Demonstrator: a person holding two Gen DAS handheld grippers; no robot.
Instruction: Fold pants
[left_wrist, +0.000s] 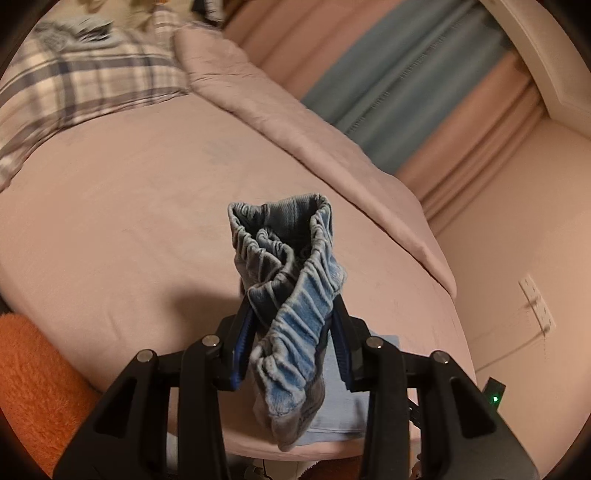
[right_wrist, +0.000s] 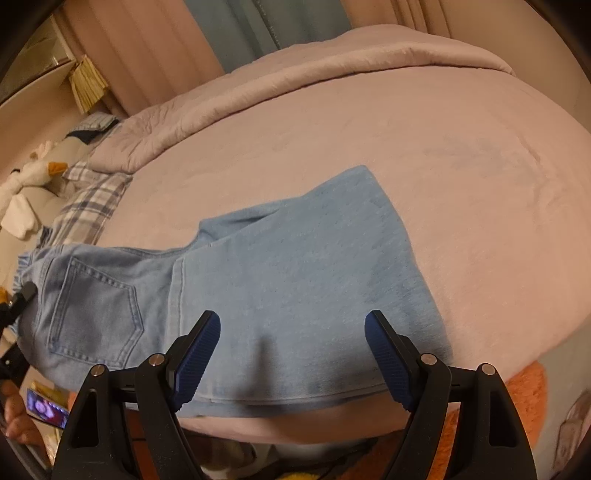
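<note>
Light blue jeans (right_wrist: 295, 266) lie flat across the pink bed (right_wrist: 443, 184), back pocket (right_wrist: 96, 314) toward the left and a leg running to the right. In the left wrist view their gathered elastic waistband (left_wrist: 284, 229) bunches up between the blue pads, lifted off the bed. My left gripper (left_wrist: 291, 299) is shut on it, and the cloth hangs down below the fingers. My right gripper (right_wrist: 292, 317) stands open just above the leg near the bed's front edge, with nothing pinched between its pads.
A folded pink quilt (left_wrist: 295, 122) lies along the far side of the bed and a plaid pillow (left_wrist: 74, 85) at its head. An orange fluffy rug (left_wrist: 33, 387) lies below the front edge. A stuffed goose (right_wrist: 33, 173) sits beyond the pillow.
</note>
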